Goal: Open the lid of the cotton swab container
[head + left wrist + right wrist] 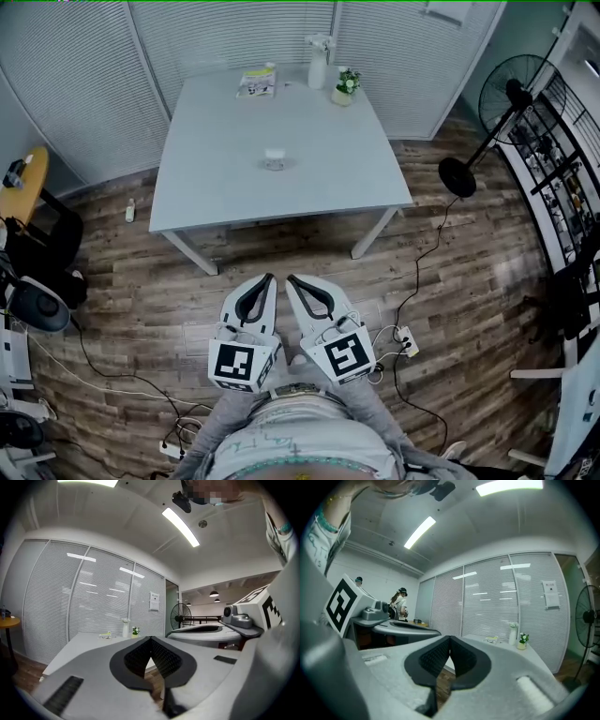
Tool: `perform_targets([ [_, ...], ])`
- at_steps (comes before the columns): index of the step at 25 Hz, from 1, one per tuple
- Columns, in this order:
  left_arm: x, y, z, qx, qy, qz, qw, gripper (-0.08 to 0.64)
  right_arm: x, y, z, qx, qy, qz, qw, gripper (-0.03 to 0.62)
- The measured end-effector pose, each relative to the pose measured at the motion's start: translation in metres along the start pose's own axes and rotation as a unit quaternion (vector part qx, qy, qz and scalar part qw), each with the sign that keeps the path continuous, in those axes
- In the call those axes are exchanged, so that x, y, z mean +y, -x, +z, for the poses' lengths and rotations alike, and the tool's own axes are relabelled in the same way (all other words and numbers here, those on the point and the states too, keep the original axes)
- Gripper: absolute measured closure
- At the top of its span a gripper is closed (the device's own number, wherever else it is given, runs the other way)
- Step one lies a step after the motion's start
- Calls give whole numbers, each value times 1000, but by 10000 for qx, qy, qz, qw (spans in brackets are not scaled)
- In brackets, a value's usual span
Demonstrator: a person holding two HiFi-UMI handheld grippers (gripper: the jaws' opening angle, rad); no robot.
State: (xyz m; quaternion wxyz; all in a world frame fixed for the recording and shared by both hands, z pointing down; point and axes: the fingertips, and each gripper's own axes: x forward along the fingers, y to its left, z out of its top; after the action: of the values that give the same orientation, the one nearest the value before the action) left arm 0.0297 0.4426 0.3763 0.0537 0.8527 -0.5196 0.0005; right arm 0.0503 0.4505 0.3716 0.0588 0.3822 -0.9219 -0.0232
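Observation:
A small clear cotton swab container (275, 158) with a white lid stands near the middle of the pale grey table (216, 178). Both grippers hang close to the person's body, well short of the table's front edge and above the wooden floor. My left gripper (271, 277) is shut with nothing between its jaws, and my right gripper (289, 278) beside it is shut and empty too. In the left gripper view the left gripper (150, 638) points at the table with its tips meeting. The right gripper (450, 637) shows the same in the right gripper view.
At the table's far edge stand a white spray bottle (318, 62), a small potted plant (346, 86) and a flat packet (257, 82). A floor fan (506, 103) stands to the right. Cables and a power strip (407, 339) lie on the floor. A round wooden side table (21, 187) is at left.

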Motion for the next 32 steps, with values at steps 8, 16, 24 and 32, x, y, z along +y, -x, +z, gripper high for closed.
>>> perform_targets([
  [8,44,-62,11,-46,6,-319,9995,561,-47,-60,8,-30,-8,-373,9993,592],
  [16,95,-104,16,-3,34,-555,9985,561,-73,-123,10,25,-105,-591,9982,592],
  [24,135,-122,16,39,34,-753,9971,561,-76,-173,13,15,-112,-719,9973,592],
  [32,161,-126,11,59,88,-848,9963,561,-73,-198,5,82,-102,-800,9967,592],
])
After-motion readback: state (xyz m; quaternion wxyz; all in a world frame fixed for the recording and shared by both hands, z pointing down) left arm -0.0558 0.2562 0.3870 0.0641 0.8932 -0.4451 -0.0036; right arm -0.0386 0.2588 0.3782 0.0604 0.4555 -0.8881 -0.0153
